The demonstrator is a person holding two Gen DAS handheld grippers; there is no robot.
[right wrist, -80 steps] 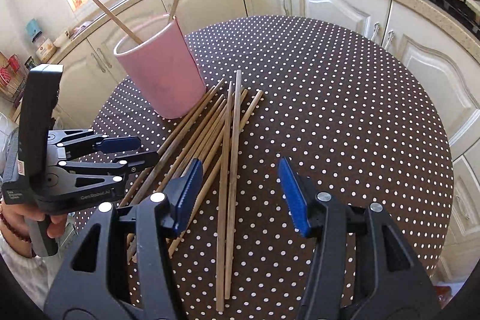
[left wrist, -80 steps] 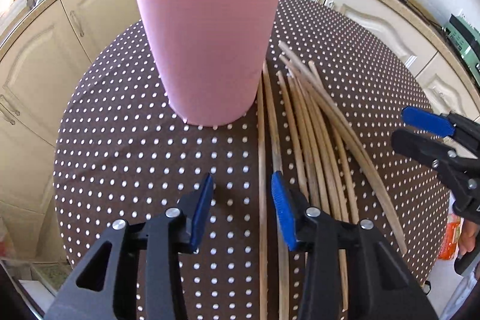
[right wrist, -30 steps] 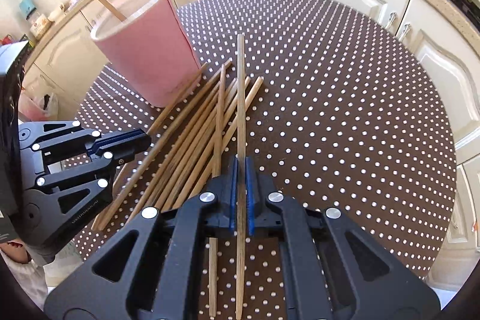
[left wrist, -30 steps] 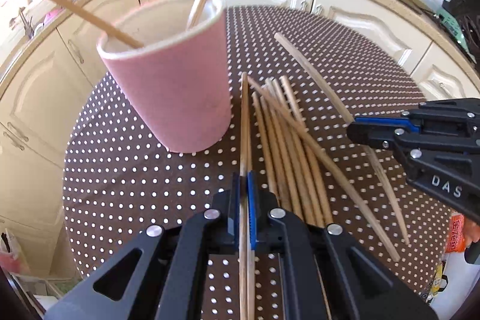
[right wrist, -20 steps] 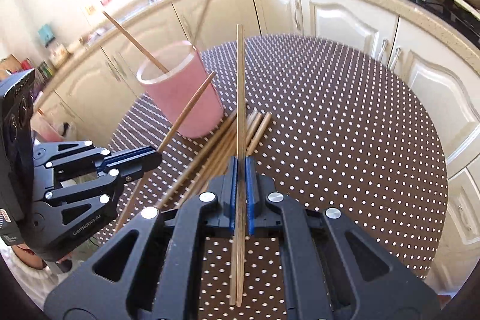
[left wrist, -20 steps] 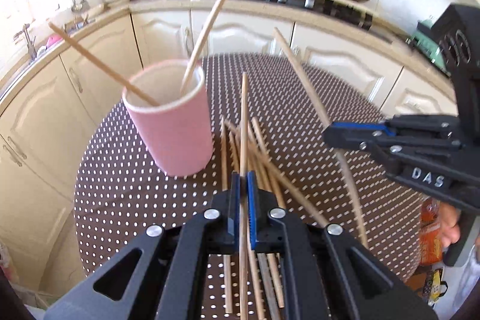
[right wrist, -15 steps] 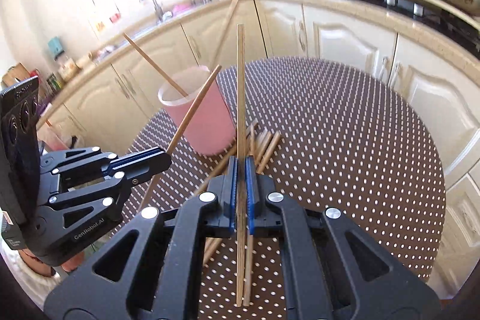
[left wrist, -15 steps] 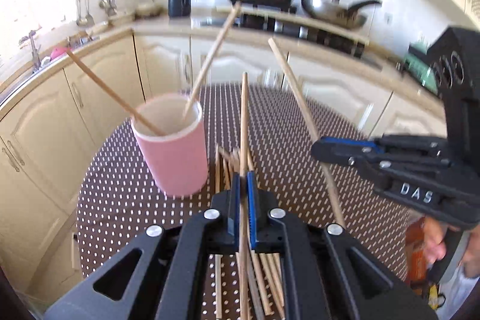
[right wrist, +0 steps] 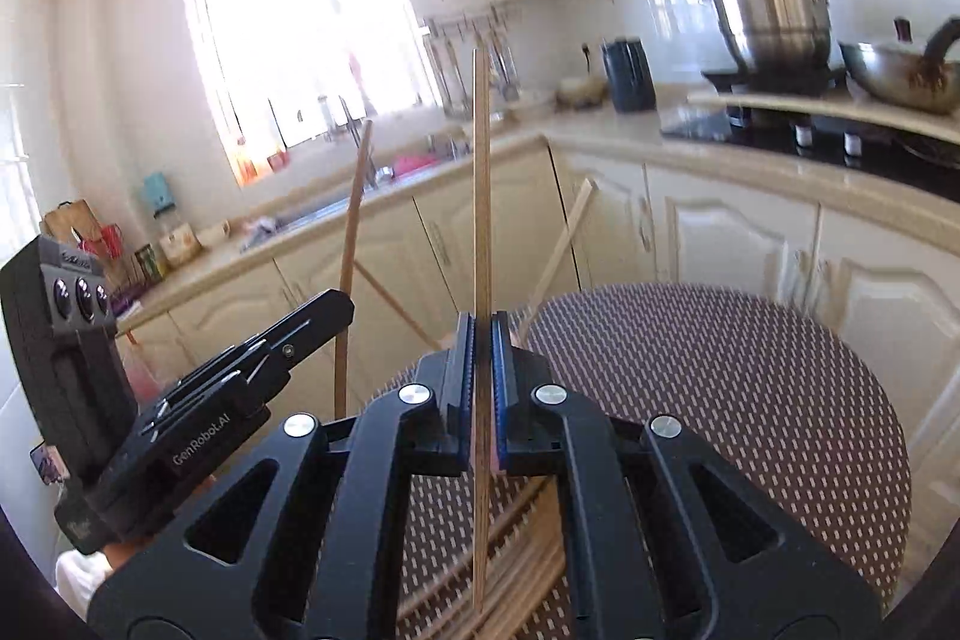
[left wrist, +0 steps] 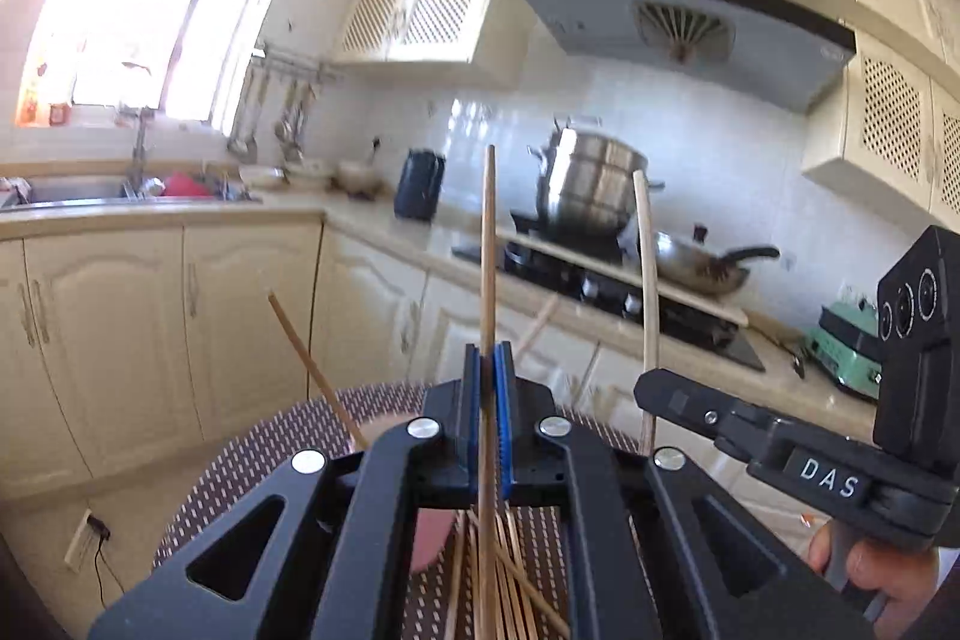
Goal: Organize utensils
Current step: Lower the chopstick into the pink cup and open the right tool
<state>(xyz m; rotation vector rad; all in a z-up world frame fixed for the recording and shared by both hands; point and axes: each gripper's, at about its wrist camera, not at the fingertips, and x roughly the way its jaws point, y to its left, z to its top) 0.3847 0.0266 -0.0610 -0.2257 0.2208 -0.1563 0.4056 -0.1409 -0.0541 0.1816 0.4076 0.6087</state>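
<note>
The left tool [left wrist: 487, 376] is clamped tight on one chopstick [left wrist: 489, 244], which stands upright between its blue pads and rises above them. The right tool [right wrist: 482, 340] pinches a second stick [right wrist: 480, 184] the same way. Loose sticks [left wrist: 510, 580] lie below on the dotted desk [right wrist: 750, 370], beside the pink cup [left wrist: 429, 538].

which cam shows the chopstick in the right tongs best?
Right wrist. The chopstick runs nearly full length up the middle of the picture, clamped in the shut right tongs. In the left wrist view the same chopstick is seen from the side, above the right tongs; its lower end is hidden.
</note>
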